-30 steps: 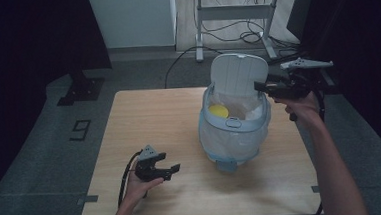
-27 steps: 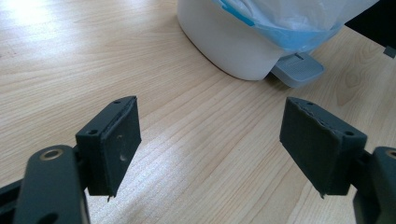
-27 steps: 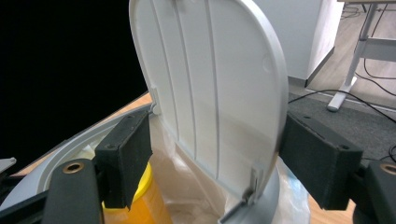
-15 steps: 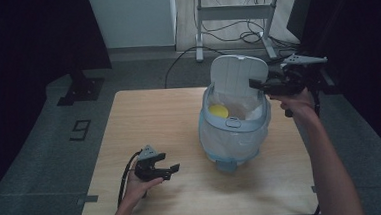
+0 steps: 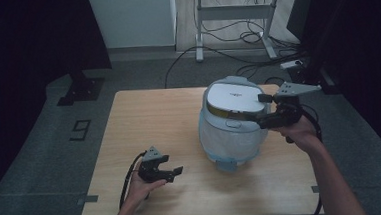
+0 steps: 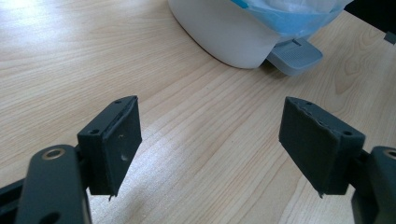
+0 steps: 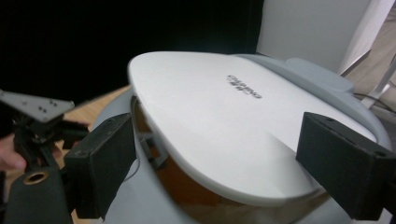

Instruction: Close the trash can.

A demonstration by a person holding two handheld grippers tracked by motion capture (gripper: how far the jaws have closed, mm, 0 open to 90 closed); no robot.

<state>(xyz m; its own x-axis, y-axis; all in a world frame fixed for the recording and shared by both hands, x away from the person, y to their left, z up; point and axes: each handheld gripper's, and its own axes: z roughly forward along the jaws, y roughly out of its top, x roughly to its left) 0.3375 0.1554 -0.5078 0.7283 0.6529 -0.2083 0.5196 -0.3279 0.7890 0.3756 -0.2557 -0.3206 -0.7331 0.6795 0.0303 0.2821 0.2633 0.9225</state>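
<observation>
Right claw [image 5: 263, 111] level beside bin lid [image 5: 234, 98]

Pale-blue bin [image 5: 233, 135], white lid [image 5: 235, 97], wood-grain table [image 5: 144, 120].

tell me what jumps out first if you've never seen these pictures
The pale blue pedal bin stands on the right half of the wooden table, its white lid tipped partly down. The right gripper hovers at the lid's right edge, jaws open. The left gripper rests near the table's front edge, jaws open and empty.
</observation>
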